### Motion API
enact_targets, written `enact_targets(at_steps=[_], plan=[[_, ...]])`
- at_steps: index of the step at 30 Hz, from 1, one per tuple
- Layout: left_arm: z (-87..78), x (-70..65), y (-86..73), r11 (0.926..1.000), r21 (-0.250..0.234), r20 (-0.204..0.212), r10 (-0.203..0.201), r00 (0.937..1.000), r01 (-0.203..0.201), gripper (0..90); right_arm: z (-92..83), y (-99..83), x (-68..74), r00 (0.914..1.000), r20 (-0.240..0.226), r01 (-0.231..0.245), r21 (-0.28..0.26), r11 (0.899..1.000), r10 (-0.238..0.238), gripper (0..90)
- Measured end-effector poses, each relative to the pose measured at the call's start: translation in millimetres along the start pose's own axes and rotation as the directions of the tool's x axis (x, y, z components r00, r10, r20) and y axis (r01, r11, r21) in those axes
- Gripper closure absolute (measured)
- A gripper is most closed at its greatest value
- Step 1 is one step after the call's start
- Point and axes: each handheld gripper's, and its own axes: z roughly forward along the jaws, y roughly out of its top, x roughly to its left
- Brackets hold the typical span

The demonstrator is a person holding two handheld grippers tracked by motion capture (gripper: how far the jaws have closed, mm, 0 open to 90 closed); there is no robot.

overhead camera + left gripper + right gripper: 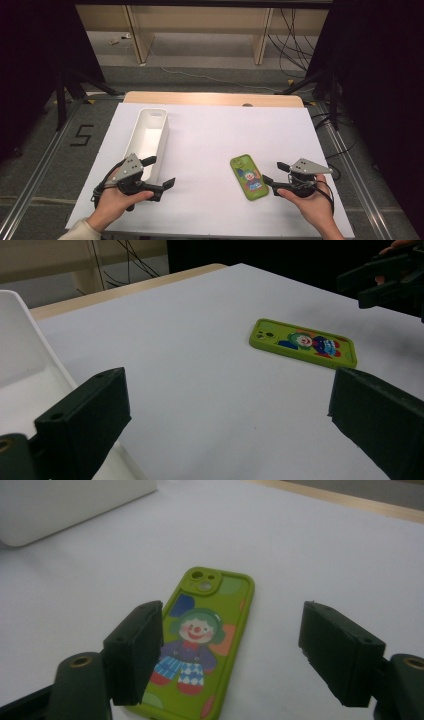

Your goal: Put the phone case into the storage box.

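A green phone case [248, 176] with a clown picture lies flat on the white sheet [215, 135], right of centre. My right gripper [275, 173] is just to its right, open, with nothing between the jaws. In the right gripper view the phone case [205, 635] lies under and beyond the left jaw, and the gripper [237, 650] stands wide. My left gripper [159, 171] is open and empty beside the near end of a white bin [150, 137]. In the left gripper view the gripper [230, 430] faces the phone case [304, 342], with the right gripper [385, 280] farther off.
The long white bin [20, 355] is empty and runs away from me at the left; its side [65, 505] appears in the right gripper view. A wooden table edge [210, 98] borders the sheet at the back. Beyond it are the floor, cables and dark stands.
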Motion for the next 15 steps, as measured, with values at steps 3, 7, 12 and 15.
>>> enact_targets(at_steps=[3,7,12,15], plan=[[0.1,-0.5,-0.2,1.0000,0.002,-0.001,0.000,1.0000,0.000,2.5,0.3,-0.1,0.5,1.0000,0.004,0.000,0.010,1.000,0.000,22.7],[0.2,-0.8,-0.1,1.0000,0.003,-0.001,0.002,1.0000,-0.002,2.5,3.8,0.3,4.8,1.0000,0.001,-0.010,0.043,0.999,0.010,16.3],[0.5,-0.9,-0.2,1.0000,0.004,0.002,0.005,1.0000,-0.005,2.5,8.9,1.1,9.7,1.0000,-0.005,-0.004,0.071,0.997,0.004,15.9],[0.6,-0.9,-0.2,1.0000,0.003,0.003,0.006,1.0000,-0.006,2.5,13.8,1.8,13.5,1.0000,-0.007,-0.001,0.091,0.996,0.002,15.7]])
